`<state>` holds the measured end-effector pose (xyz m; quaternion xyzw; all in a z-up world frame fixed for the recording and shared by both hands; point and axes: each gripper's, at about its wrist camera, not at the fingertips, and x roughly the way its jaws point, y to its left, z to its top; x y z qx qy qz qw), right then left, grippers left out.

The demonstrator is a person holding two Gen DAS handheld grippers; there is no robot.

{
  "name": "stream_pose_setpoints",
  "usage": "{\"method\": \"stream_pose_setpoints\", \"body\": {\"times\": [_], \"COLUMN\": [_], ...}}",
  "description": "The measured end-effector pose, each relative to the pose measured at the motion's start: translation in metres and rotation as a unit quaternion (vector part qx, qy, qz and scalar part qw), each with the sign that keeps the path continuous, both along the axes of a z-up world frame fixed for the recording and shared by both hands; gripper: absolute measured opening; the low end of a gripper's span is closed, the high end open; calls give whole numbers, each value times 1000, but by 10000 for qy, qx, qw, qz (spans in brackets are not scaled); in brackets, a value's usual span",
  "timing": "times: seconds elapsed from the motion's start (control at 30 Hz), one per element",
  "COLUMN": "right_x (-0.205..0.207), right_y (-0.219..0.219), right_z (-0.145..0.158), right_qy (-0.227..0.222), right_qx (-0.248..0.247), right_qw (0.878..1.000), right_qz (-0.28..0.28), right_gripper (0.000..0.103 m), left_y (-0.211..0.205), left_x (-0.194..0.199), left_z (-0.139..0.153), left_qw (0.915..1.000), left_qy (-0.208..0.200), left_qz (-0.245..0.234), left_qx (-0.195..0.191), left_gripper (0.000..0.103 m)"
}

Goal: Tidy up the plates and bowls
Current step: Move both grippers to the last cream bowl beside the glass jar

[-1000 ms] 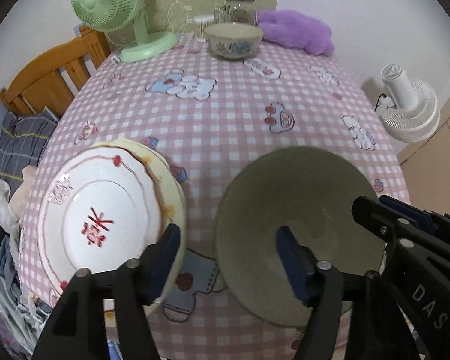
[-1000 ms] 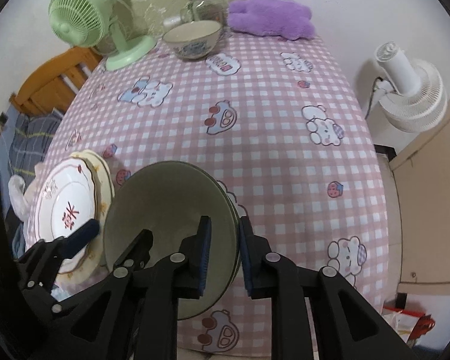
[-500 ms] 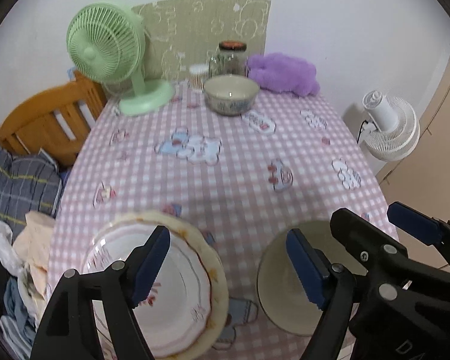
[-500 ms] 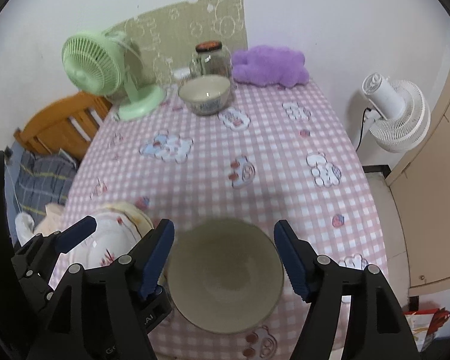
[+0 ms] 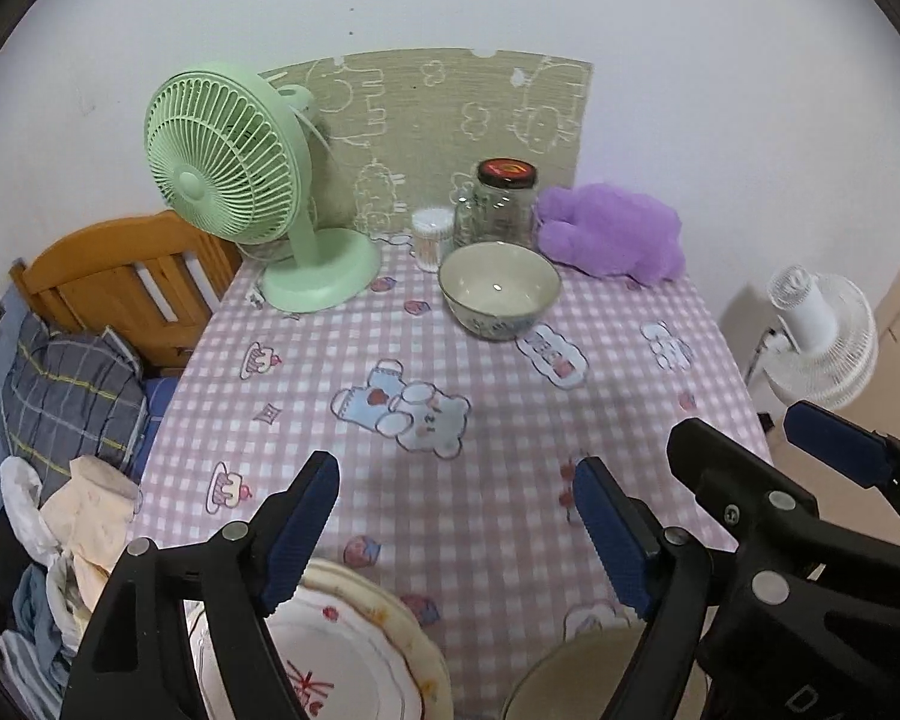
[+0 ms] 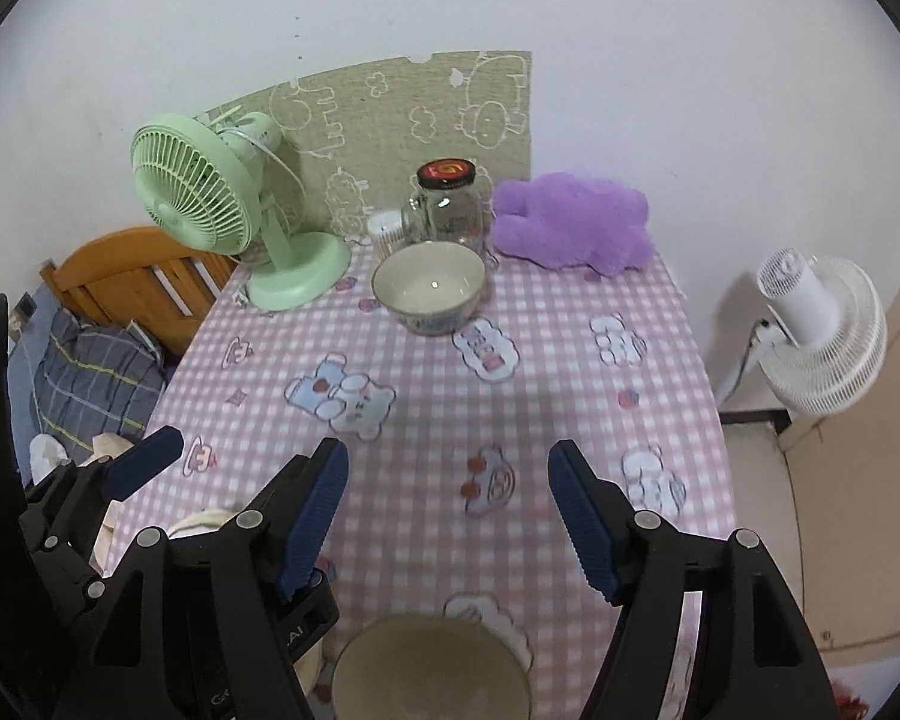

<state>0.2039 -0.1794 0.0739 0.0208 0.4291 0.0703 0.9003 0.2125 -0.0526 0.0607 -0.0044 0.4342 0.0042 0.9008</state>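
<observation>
Both claws hang spread and empty: left gripper (image 5: 456, 531) over the stacked plates (image 5: 354, 654), right gripper (image 6: 447, 519), jaws just opened, above the olive bowl (image 6: 432, 669); patterned bowl (image 6: 429, 288) waits far across.

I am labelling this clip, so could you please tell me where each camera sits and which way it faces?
Left wrist: on the left gripper, tilted down over the table's near left; own open fingers and the right gripper show, stacked plates below.
Right wrist: on the right gripper, same heading; open fingers straddle the olive bowl, left gripper alongside.
Shared: patterned bowl, green fan, jar, purple plush.
</observation>
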Motion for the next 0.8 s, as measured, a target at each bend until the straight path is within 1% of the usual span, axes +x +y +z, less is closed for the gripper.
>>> {"method": "stream_pose_setpoints", "body": {"times": [0.1,0.2,0.47,0.63,0.8], "right_x": [23,47,105,144,181], "right_y": [-3,-7,-12,-8,-4], "right_z": [-3,-8,-21,-37,-61], "right_qy": [26,87,93,77,154], "right_qx": [9,46,72,31,85], "right_qw": [9999,9997,9986,9982,9983], "right_qz": [99,218,507,600,556], "right_gripper": [72,73,73,73,73], "left_y": [-4,-8,-17,-16,-16], "left_x": [19,40,88,122,154], "left_z": [-2,-6,-16,-35,-55], "left_qw": [9998,9993,9974,9957,9953], "left_qy": [26,100,11,13,83], "left_qz": [176,352,680,860,859], "left_qx": [77,67,236,346,449], "left_gripper": [82,82,82,82,80]}}
